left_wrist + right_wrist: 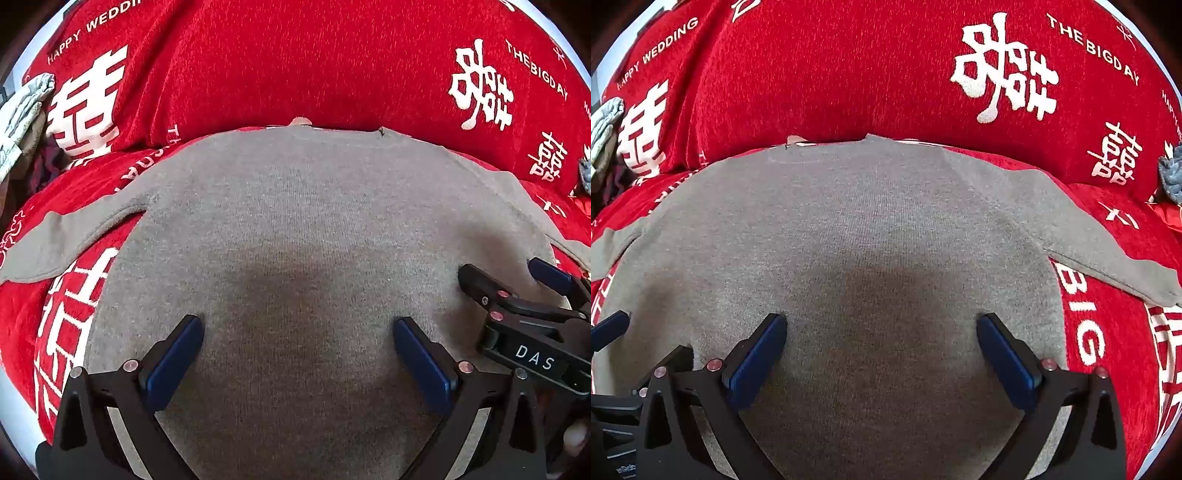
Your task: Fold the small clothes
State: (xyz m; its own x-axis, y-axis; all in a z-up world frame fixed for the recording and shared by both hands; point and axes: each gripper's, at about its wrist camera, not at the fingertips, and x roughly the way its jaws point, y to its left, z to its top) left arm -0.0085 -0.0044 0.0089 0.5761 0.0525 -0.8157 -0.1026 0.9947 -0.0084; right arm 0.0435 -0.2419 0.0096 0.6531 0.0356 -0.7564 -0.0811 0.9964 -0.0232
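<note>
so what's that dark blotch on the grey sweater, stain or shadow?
Likely shadow: in the left wrist view it sits on the grey sweater just ahead of the left gripper; in the right wrist view likewise ahead of the right gripper.

The grey sweater (295, 229) is a matt, fine-ribbed knit cloth, soft and slightly fuzzy, lying smooth with few creases. Beneath and behind the sweater, the red cover (280, 62) is a coarser chenille-like woven cloth with a faint sheen along its threads and white woven characters and lettering. Over the sweater, the left gripper (297, 354) and the right gripper (881, 354) are matt black plastic with small shiny metal rivets, and their fingers (755, 360) carry smooth dark blue pads with a dull rubbery look. Left of the sweater, a crumpled pale grey cloth (22, 118) looks soft and matt.
</note>
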